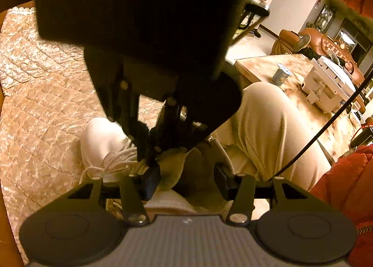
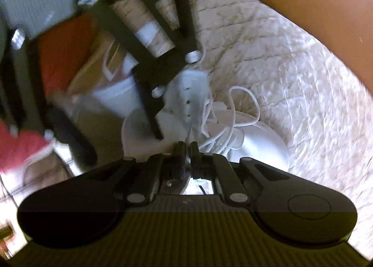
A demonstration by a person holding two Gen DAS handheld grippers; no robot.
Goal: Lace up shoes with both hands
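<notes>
A white shoe rests on a quilted cover, its toe toward the left of the left wrist view. My left gripper is open, its fingers standing either side of the shoe's collar. My right gripper reaches down from above to the loose white laces. In the right wrist view the shoe lies just ahead of my right gripper, whose fingers are pressed together on a lace strand. Slack laces loop over the upright tongue. The left gripper's black linkage crosses the upper left.
A beige quilted cover spreads around the shoe. A person's trouser leg and red jacket are at the right. A black cable hangs there. Behind stands a table with a can and a white device.
</notes>
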